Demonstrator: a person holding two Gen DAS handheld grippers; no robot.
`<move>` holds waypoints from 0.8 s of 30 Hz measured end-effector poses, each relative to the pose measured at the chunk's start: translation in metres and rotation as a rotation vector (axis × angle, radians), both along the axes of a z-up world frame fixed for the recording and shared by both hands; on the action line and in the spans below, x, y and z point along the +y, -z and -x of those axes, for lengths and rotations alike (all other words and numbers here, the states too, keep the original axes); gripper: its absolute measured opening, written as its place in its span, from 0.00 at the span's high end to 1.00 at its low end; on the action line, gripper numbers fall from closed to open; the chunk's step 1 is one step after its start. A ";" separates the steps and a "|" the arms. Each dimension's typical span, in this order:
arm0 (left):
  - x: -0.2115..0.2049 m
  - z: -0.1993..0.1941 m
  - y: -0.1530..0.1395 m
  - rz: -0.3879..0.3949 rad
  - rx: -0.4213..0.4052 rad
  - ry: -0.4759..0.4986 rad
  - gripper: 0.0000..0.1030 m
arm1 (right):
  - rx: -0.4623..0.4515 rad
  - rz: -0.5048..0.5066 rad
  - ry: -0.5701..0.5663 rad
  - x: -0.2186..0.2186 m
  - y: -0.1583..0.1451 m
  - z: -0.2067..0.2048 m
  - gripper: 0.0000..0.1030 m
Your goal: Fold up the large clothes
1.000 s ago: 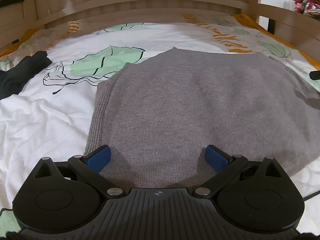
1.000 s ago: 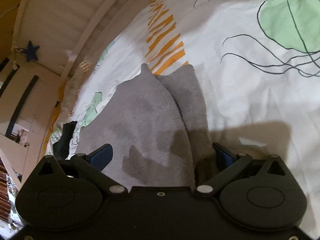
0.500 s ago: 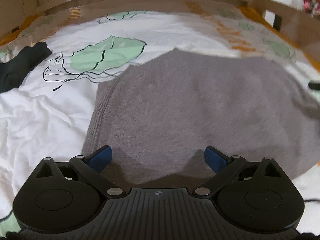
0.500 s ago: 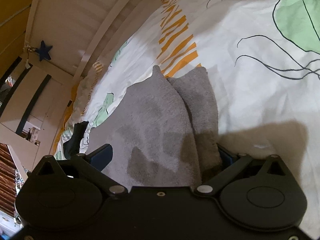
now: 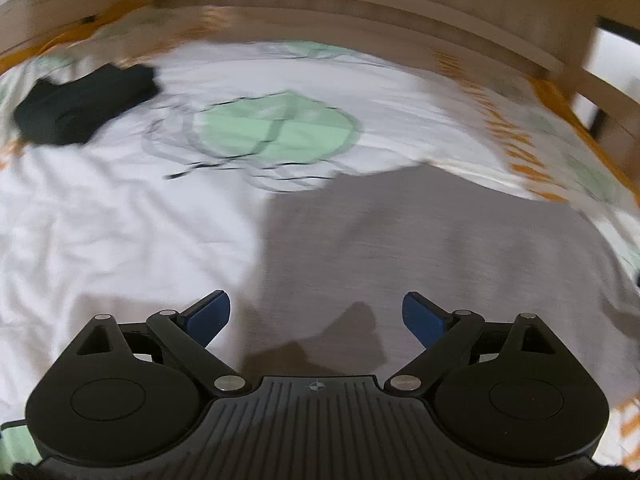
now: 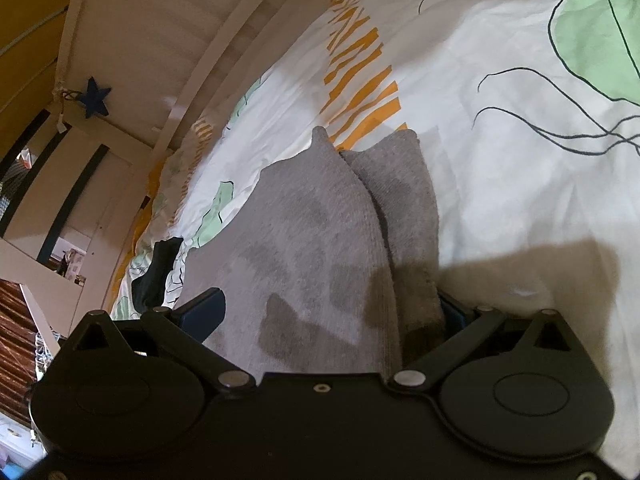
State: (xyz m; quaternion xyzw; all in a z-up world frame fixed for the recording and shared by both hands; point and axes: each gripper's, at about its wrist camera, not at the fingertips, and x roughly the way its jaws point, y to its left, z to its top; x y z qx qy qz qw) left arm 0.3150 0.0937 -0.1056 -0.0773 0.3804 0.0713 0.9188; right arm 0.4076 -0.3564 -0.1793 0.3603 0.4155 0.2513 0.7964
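**Left hand lifting clear of the folded sweater while the right stays low at its edge**

The left gripper (image 5: 316, 314) is pulling up and away from the grey sweater (image 5: 440, 248). A second ago its blue pads were sitting right down over the knit, with grey filling most of the left wrist view; now more of the patterned bedsheet (image 5: 120, 240) is showing, the sweater's left edge is running up between the pads, and the whole view is smeared with motion. The jaws have just been closing a little, yet they are still standing wide apart with nothing between them, so this hand is released. That suggests, to my eye, that a fold has been laid down and smoothed and the hand is now travelling off for its next hold.

The sweater is lying flat on the bed as a compact grey block, in the middle of the sheet, well apart from the dark garment (image 5: 84, 106) bunched near the far left by the wooden bed frame (image 5: 320, 4).

The right gripper (image 6: 320, 312) is barely shifting. It is hovering low over the sweater's folded end, tilted down along the cloth, with the folded sleeve (image 6: 404, 216) lying along the right side. Its left pad is showing clear; the right pad is mostly hidden behind the thick fold, so it is hard to be sure, but the jaws are looking spread rather than clamped on the knit.
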 end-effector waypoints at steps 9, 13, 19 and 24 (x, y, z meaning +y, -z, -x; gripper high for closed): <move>0.048 -0.004 0.029 0.209 0.088 -0.003 0.09 | -0.003 -0.009 -0.032 0.000 0.000 0.003 0.00; 0.031 -0.016 0.033 0.313 0.112 0.167 0.09 | -0.016 -0.010 -0.050 0.000 0.000 0.006 0.00; 0.020 -0.017 0.036 0.343 0.084 0.188 0.27 | -0.036 -0.032 -0.044 0.000 0.002 0.007 0.00; 0.043 -0.009 0.036 0.472 0.078 0.154 0.80 | -0.030 0.024 -0.046 0.002 -0.001 0.010 0.38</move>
